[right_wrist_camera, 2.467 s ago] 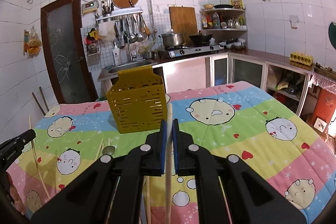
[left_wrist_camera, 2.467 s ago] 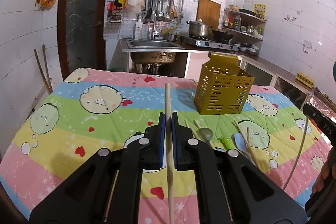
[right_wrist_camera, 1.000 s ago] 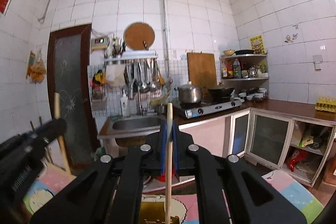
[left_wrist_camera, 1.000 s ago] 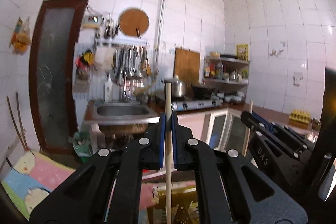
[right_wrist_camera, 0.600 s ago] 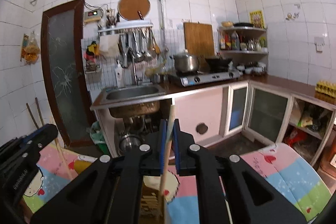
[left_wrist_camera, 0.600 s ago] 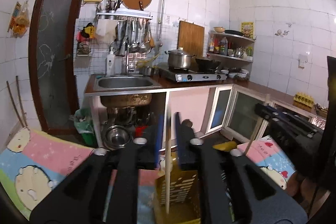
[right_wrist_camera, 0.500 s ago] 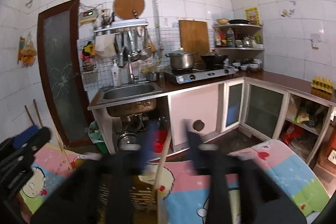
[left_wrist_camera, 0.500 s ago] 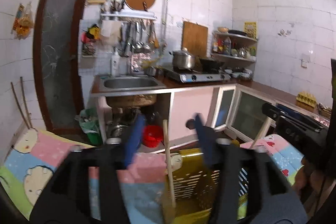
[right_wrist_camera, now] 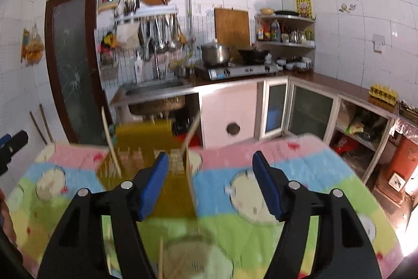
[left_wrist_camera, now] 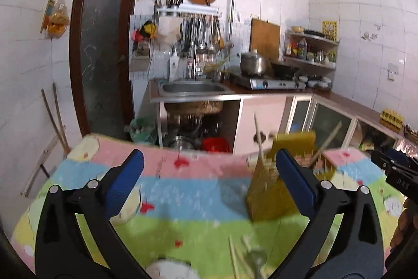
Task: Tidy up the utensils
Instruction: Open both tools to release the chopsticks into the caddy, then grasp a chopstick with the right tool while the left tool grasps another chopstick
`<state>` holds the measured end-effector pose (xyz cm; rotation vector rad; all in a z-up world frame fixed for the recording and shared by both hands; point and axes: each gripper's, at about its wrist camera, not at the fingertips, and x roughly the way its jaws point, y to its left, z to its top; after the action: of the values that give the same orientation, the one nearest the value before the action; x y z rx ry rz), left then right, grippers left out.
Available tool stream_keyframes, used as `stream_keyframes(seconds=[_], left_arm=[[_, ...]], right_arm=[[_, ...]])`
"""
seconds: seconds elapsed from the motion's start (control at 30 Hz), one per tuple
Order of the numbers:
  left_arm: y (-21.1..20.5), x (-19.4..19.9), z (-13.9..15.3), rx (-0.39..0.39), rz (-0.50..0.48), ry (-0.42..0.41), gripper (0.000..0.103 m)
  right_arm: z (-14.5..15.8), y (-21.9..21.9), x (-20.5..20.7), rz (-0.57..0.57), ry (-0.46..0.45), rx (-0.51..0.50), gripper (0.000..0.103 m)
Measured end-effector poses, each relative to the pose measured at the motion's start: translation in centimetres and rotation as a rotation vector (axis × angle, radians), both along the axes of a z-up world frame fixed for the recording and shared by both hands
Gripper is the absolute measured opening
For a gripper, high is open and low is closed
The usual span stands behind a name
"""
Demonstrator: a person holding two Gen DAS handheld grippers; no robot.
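White tiles line the kitchen walls behind a sink [left_wrist_camera: 193, 88] and a gas stove [right_wrist_camera: 236, 69]. Nearer, a worktop [left_wrist_camera: 183, 190] under a striped cartoon cloth carries a yellow slotted utensil holder [left_wrist_camera: 271, 190]. Two wooden chopsticks stand leaning inside it: one [left_wrist_camera: 258, 140] towards its left side, the other [left_wrist_camera: 327, 139] tilted out to the right. The left tool [left_wrist_camera: 209, 182] has just been opening and now gapes wide, nothing between its blue pads. The right tool [right_wrist_camera: 210, 183] (also just opening) stands parted and empty, its left pad in front of the holder. More chopsticks [left_wrist_camera: 233, 256] and a metal spoon [left_wrist_camera: 256, 259] lie blurred on the cloth at the near edge.
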<state>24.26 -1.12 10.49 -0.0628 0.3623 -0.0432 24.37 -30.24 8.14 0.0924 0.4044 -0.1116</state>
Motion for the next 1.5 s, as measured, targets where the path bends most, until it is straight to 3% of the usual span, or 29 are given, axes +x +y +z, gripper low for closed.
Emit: stream_keyframes(seconds=[0.23, 0.37, 0.6, 0.73, 0.87, 0.93, 1.03, 1.17, 1.23, 1.5], left_arm=[[-0.7, -2.0, -6.9, 0.043, 0.000, 0.126, 0.098], [-1.8, -1.6, -10.0, 0.095, 0.021, 0.204, 0.098], [-1.5, 0.0, -13.4, 0.062, 0.009, 0.328, 0.098], [-1.3, 1.3, -14.2, 0.026, -0.014, 0.401, 0.098], [-1.2, 2.4, -14.6, 0.020, -0.009, 0.443, 0.098], [-1.3, 2.8, -14.8, 0.022, -0.014, 0.463, 0.098], [-1.4, 2.7, -15.0, 0.023, -0.025, 0.464, 0.098], [-1.7, 2.9, -15.8, 0.029, -0.034, 0.483, 0.097], [-1.8, 2.9, -16.0, 0.027, -0.035, 0.493, 0.097], [-1.7, 3.2, -16.6, 0.011, -0.049, 0.533, 0.091]], right_arm=[[-7.5, 1.1, -2.2, 0.009, 0.144, -0.014, 0.066], [-9.7, 1.9, -2.6, 0.020, 0.175, -0.018, 0.066], [-11.5, 3.9, -2.0, 0.079, 0.215, -0.029, 0.066], [-11.7, 5.2, -0.6, 0.101, 0.254, -0.056, 0.066], [-11.7, 5.9, 1.3, 0.117, 0.308, -0.019, 0.064], [-12.1, 6.3, 2.2, 0.125, 0.341, -0.008, 0.051], [-12.9, 6.4, 2.9, 0.113, 0.382, 0.004, 0.039], [-13.6, 6.3, 3.0, 0.119, 0.389, 0.016, 0.035], [-13.6, 6.5, 3.0, 0.126, 0.387, 0.014, 0.026], [-14.0, 7.8, 3.2, 0.142, 0.405, -0.040, 0.010]])
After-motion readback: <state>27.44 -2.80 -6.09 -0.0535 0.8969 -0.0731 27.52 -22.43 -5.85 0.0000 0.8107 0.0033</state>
